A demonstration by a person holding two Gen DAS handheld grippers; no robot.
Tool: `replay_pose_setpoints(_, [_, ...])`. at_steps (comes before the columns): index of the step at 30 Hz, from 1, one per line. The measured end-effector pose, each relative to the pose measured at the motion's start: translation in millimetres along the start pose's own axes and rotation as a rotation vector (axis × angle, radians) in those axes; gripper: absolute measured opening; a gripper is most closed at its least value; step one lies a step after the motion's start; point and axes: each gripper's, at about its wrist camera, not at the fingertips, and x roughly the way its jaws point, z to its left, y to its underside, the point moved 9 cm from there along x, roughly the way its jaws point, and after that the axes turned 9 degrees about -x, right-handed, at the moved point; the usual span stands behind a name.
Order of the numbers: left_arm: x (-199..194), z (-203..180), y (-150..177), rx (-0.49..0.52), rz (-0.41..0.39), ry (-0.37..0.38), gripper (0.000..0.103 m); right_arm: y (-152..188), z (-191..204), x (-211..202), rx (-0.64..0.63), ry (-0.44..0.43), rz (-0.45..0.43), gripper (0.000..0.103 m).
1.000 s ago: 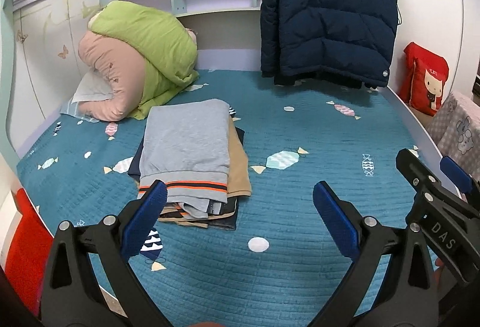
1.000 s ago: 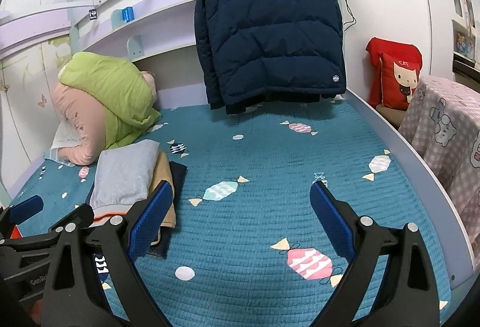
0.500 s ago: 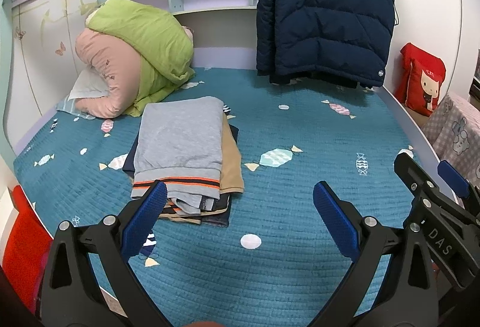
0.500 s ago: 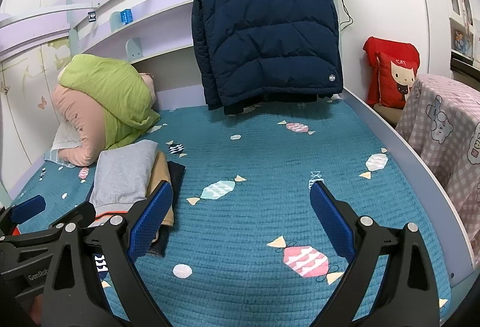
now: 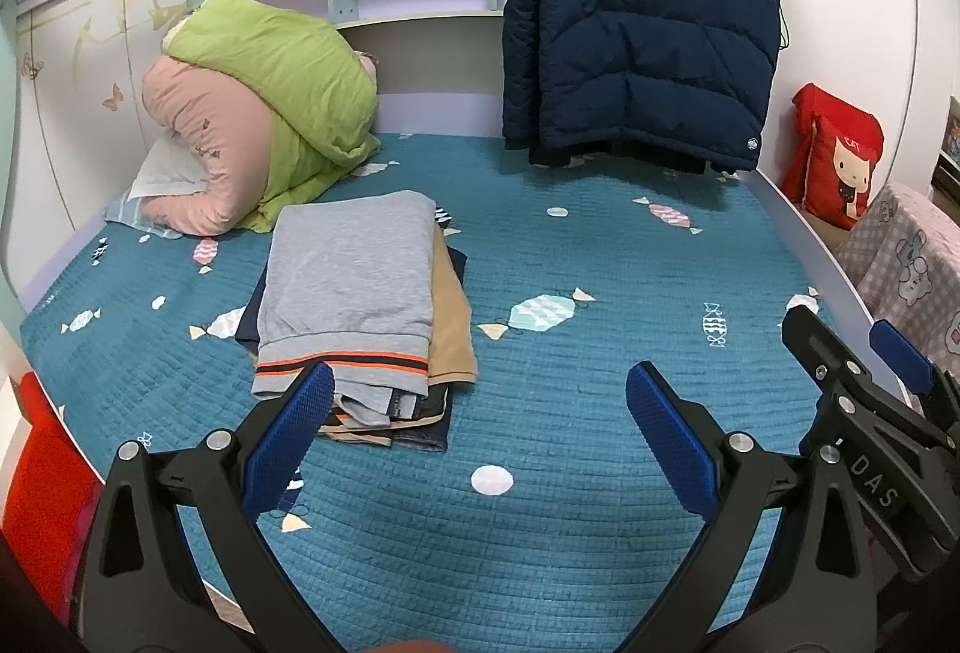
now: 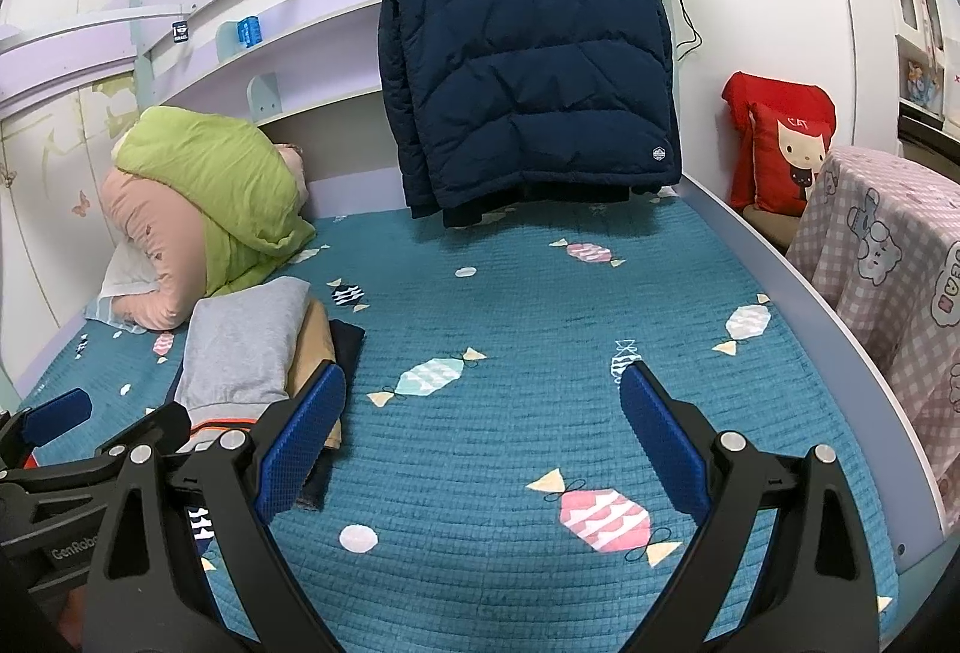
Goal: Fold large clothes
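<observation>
Folded clothes stack (image 5: 360, 293), hanging puffer jacket (image 5: 636, 23) beyond, 2 grippers (left (image 5: 480, 431), right (image 6: 483, 425)) spread apart, empty

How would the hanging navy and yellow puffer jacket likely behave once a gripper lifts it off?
The puffer jacket looks thickly quilted, so it is probably bulky yet light for its size. It hangs limp, so it would likely flop and sag from one grip point. Its smooth shell may slip between the open right gripper pads.
</observation>
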Motion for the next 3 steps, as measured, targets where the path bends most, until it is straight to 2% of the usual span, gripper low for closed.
replay_pose_setpoints(3, [0.4, 0.2, 0.1, -0.001, 0.001, -0.001, 0.098, 0.2, -0.4, -0.4, 0.0, 0.001, -0.002, 0.09])
